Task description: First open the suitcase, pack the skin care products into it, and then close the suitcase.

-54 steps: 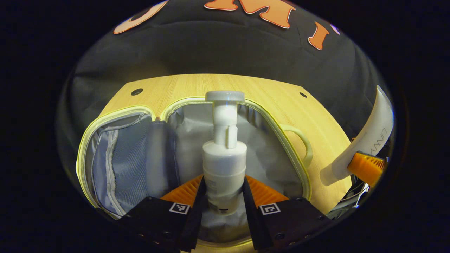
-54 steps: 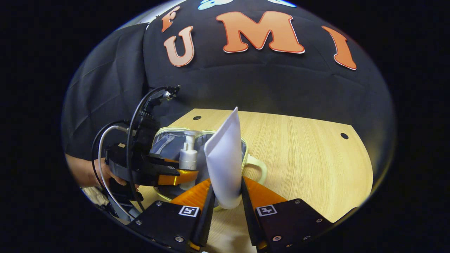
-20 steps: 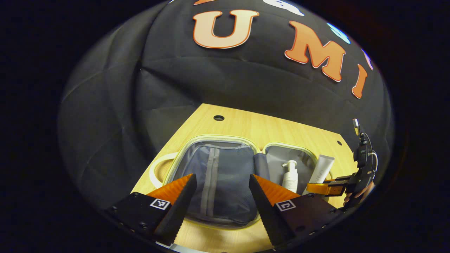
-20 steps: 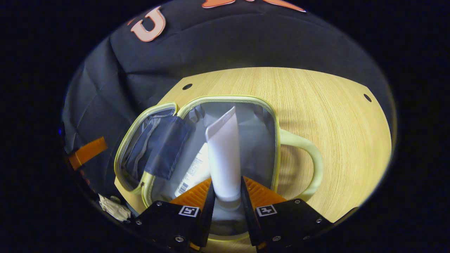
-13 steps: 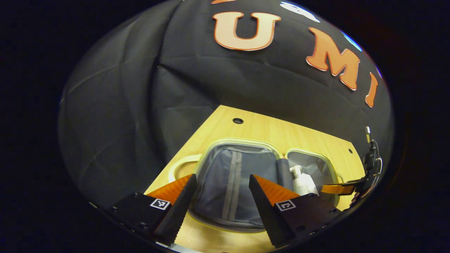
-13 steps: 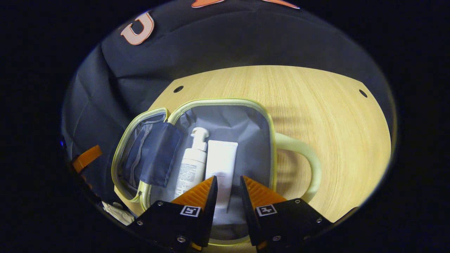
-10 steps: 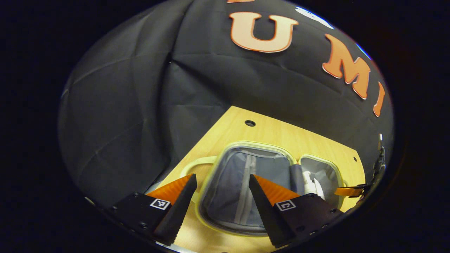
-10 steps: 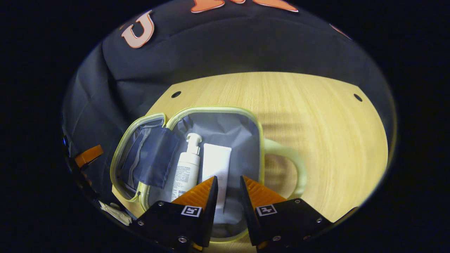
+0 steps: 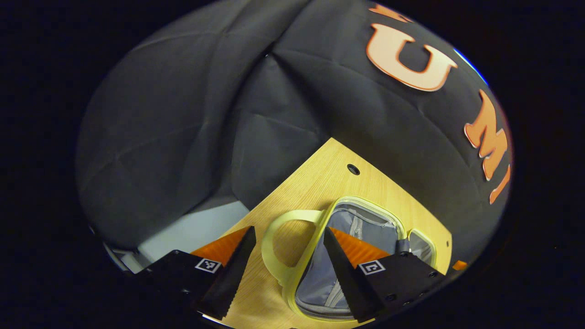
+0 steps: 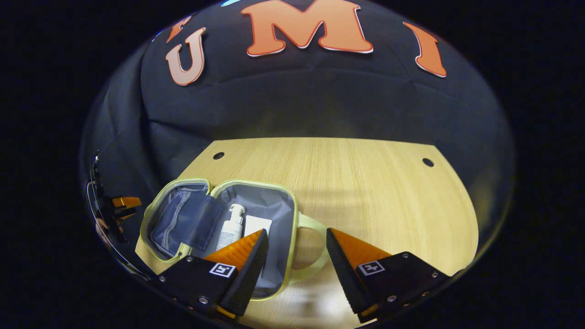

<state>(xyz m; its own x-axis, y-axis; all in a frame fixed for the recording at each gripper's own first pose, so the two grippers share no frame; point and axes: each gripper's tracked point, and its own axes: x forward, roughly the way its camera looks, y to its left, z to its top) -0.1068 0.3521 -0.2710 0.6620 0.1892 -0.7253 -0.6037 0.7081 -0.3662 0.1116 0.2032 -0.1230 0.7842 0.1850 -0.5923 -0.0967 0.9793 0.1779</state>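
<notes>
Beside table (image 10: 365, 192) edge: suitcase (image 10: 287, 214) open, likely both grippers empty.

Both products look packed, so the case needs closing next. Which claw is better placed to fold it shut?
Probably the left claw: it is open, with the handle of the suitcase between its fingers. The right claw, also open, hovers near the other handle.
</notes>
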